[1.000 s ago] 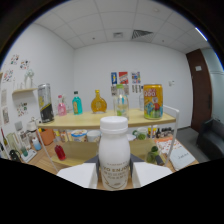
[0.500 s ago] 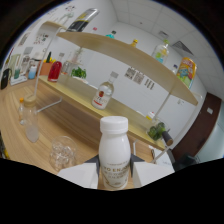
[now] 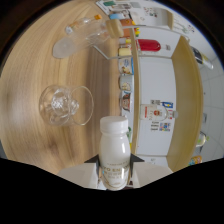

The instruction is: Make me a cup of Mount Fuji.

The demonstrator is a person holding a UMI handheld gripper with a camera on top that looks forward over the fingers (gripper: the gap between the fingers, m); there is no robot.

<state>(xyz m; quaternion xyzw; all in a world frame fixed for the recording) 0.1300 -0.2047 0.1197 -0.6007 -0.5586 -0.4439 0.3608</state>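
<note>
Gripper-mounted view, tilted so that the wooden counter (image 3: 45,65) fills the field ahead. The gripper (image 3: 114,167) holds a small white plastic bottle with a white screw cap (image 3: 114,147); both pale fingers (image 3: 80,172) press against the bottle's lower body, one at each side, so the jaws pinch it. The bottle's long axis runs straight forward along the fingers, cap leading. Just beyond the cap and off to one side stands a clear stemmed glass with a rounded bowl (image 3: 65,105), its open mouth facing the camera; it is near the bottle but apart from it. This offset is the relation governing a pour: the cap points past the glass rim, not over it, so the bottle probably needs shifting sideways toward the bowl. Whether the cap is loosened cannot be told. Farther on lie a clear glass pitcher or jug (image 3: 80,37), then a white shelf unit carrying coloured bottles (image 3: 150,45)
</note>
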